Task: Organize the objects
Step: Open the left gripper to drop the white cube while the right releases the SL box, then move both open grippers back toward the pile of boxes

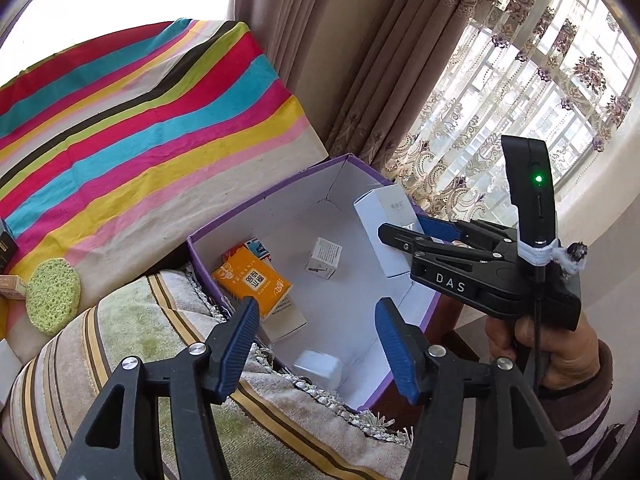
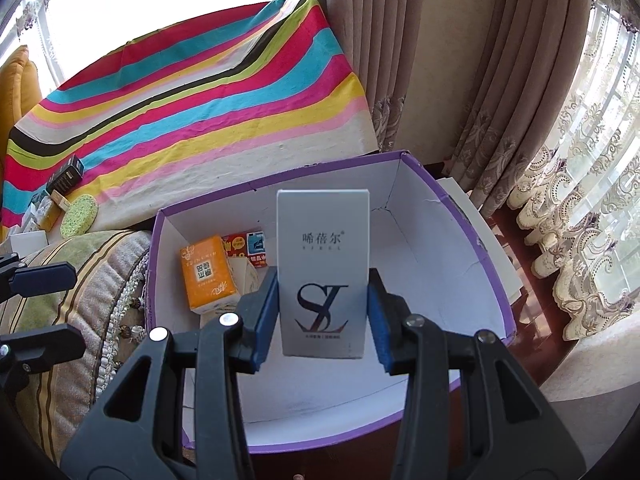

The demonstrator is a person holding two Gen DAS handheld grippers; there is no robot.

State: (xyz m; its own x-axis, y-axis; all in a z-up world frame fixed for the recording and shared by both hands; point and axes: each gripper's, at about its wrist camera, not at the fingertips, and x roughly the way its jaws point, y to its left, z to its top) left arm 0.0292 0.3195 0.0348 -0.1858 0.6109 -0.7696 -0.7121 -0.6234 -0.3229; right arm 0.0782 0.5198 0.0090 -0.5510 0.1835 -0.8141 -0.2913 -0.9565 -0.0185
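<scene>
Grasping a tall grey-white carton point(image 2: 323, 272) marked "SL", the right hand-held gripper point(image 2: 323, 300) hangs over the purple box point(image 2: 476, 216).

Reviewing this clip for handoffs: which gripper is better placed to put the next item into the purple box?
Right. The right gripper is shut on the grey carton, held over the purple box. The left gripper is open and holds nothing.

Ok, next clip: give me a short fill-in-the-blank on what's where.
1. The right gripper is shut on a tall white ____ printed "SL".
2. The left gripper has its jaws ____ and holds nothing.
3. The orange tissue pack lies inside the ____-edged cardboard box.

Missing words: carton; open; purple
</scene>
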